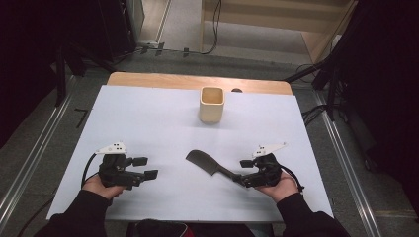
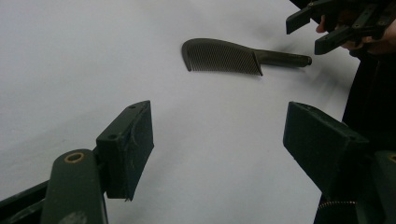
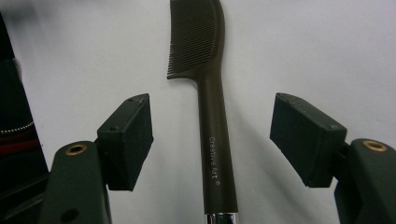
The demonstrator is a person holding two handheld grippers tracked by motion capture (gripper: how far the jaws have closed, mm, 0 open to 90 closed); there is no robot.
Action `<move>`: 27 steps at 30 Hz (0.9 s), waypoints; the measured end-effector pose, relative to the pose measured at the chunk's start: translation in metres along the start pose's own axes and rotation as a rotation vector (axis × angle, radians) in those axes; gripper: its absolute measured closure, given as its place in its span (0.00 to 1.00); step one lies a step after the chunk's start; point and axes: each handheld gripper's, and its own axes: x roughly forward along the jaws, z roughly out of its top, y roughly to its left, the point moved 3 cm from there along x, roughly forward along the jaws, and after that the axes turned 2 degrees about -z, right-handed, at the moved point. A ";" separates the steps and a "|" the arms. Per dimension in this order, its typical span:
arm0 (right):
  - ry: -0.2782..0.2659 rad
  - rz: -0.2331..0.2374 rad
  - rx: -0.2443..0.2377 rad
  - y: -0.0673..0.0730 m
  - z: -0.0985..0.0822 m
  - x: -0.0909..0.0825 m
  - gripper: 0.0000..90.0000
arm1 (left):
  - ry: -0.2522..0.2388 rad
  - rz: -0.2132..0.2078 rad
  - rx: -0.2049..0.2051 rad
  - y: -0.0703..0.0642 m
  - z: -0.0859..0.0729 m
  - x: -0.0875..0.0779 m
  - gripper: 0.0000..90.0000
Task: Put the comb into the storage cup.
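Comb (image 1: 206, 163) is lying flat on the white surface (image 1: 148, 123), its handle being straddled, untouched, by the released right claw (image 3: 212, 135) for a pickup; left claw (image 2: 219, 149) is being held released, idle.

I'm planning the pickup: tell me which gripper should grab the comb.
Right. The right gripper has open jaws on either side of the comb handle, not yet touching. The left gripper, also open, sits apart from it over bare table.
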 end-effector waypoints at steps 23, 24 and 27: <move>0.042 -0.017 -0.010 -0.002 -0.021 0.009 0.37 | -0.010 -0.008 0.006 0.005 0.010 0.004 0.28; 0.046 -0.012 -0.013 -0.003 -0.022 0.011 0.38 | -0.011 -0.011 0.005 0.005 0.010 0.005 0.28; 0.044 -0.025 -0.015 -0.001 -0.026 0.014 0.43 | -0.006 -0.012 0.008 0.005 0.011 0.006 0.28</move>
